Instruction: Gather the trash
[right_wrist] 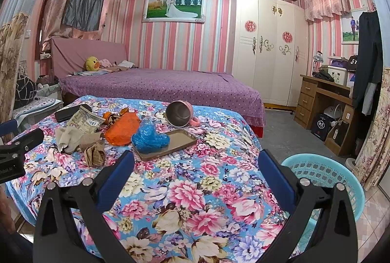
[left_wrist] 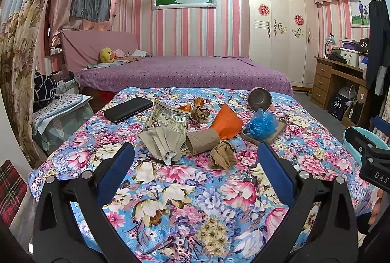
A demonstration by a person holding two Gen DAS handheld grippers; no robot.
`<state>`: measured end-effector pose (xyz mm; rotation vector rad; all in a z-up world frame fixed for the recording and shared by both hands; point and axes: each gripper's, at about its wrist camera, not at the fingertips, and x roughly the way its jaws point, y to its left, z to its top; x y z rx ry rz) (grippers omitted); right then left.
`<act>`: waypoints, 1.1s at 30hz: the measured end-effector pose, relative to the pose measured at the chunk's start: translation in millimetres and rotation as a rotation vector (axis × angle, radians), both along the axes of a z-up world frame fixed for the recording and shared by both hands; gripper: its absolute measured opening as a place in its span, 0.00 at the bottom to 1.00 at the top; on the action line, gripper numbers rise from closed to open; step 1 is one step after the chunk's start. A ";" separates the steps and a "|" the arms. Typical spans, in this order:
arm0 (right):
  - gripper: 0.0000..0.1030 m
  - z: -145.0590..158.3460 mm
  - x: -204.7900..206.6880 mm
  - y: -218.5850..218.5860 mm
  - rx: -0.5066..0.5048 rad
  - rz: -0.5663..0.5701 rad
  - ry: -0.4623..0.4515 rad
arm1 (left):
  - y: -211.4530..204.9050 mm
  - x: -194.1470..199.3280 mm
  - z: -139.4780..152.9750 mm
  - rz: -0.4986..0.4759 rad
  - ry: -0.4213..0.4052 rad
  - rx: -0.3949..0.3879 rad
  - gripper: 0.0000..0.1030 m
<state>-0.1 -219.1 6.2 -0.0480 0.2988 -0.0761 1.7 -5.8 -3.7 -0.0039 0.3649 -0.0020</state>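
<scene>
Left wrist: spread left tool [left_wrist: 195, 155] above crumpled paper [left_wrist: 221, 155].

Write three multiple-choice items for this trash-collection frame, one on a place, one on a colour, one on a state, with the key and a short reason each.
1. Where does the blue plastic bag lie?
A. In the basket
B. On the flat brown tray
C. On the purple bed

2. What colour is the basket beside the flowered table?
A. Red
B. Black
C. Light turquoise

3. How does the metal cup with the pink handle stand?
A. Tipped on its side
B. Upright
C. Upside down on its rim

Key: 1 B, the bag rests on the tray's near-left part in the right wrist view. 2 C, its perforated wall is pale turquoise. 3 A, its open mouth faces sideways towards the camera.

Both the left gripper and the right gripper are open and empty.
</scene>
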 end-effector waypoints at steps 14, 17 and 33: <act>0.96 -1.2 -0.1 -0.2 0.005 -0.008 0.004 | 1.0 -0.1 -0.3 -0.001 0.001 0.005 0.95; 0.96 -1.6 0.1 -1.0 0.008 -0.010 0.003 | 2.1 -0.2 -0.7 -0.001 0.001 0.007 0.95; 0.96 -1.9 0.6 -2.6 0.018 -0.021 -0.002 | 1.6 -0.7 -1.2 0.002 0.002 0.015 0.95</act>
